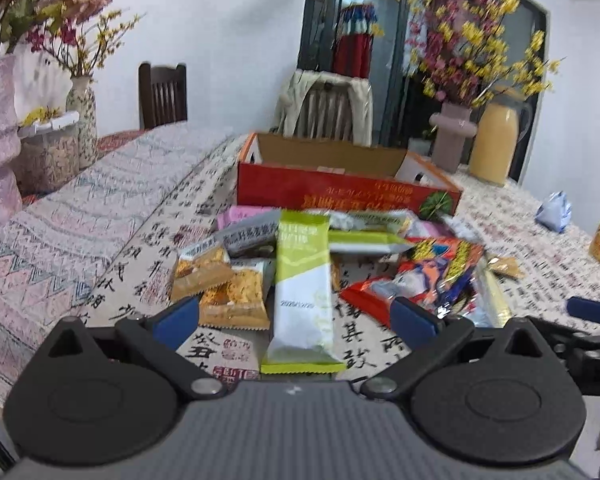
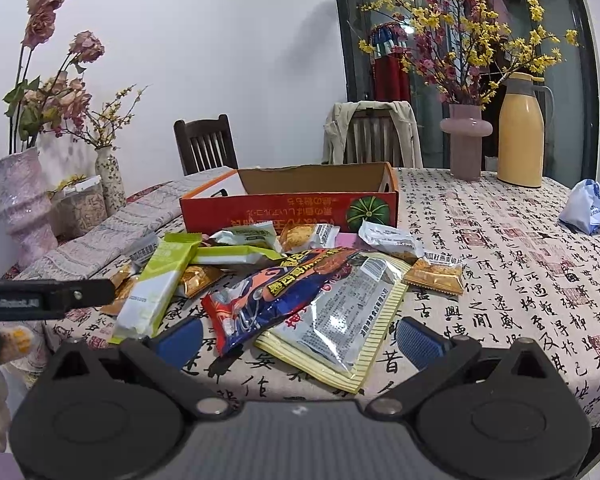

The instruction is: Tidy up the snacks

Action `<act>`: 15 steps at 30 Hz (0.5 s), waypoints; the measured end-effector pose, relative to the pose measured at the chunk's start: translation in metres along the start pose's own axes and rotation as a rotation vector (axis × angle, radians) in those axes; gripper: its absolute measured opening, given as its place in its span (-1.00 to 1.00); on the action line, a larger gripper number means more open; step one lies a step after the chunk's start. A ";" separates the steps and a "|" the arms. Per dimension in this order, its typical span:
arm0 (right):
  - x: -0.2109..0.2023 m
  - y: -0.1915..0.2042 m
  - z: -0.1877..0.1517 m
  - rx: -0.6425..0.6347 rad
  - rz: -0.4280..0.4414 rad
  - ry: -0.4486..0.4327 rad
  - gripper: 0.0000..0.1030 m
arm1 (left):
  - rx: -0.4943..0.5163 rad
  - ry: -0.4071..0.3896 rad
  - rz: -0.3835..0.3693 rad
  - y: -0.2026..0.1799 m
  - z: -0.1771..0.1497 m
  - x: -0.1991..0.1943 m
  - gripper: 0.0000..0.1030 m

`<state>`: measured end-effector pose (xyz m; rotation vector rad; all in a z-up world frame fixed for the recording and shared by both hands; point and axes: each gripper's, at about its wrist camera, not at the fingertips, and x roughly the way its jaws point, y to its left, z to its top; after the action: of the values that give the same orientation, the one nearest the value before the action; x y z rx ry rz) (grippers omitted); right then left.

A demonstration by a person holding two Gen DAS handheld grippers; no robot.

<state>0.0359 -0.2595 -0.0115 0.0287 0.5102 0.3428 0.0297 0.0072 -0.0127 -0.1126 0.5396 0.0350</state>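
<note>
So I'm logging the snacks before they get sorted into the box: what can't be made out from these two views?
- Inside of the orange cardboard box: its front wall hides the floor in both views.
- Packets at the bottom of the snack pile: covered by the red and blue bag and green bar wrapper.
- Small print on the packets: too small, blurred.
- Right hand-held gripper in the left wrist view: cut off by the edge.

My left tongs (image 1: 294, 314) stand wide open, both blue pads (image 1: 176, 316) spread apart and gripping nothing, pointing level toward the far side. My right tongs (image 2: 300, 338) are open just as wide, their blue pads (image 2: 418, 340) splayed and free. The two sit side by side, near each other, the left slightly left of the right.
</note>
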 end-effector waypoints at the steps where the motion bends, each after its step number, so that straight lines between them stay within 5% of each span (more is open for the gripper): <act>1: 0.000 -0.001 0.000 0.003 -0.001 0.001 1.00 | -0.001 0.013 -0.001 0.000 0.000 0.003 1.00; 6: 0.003 -0.007 0.000 0.020 -0.008 0.013 1.00 | 0.028 0.034 0.016 -0.008 0.004 0.018 0.99; 15: 0.015 -0.020 -0.003 0.053 -0.014 0.038 1.00 | 0.077 0.073 0.060 -0.028 0.018 0.050 0.44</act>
<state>0.0528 -0.2739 -0.0233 0.0703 0.5568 0.3161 0.0831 -0.0180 -0.0203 -0.0223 0.6166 0.0683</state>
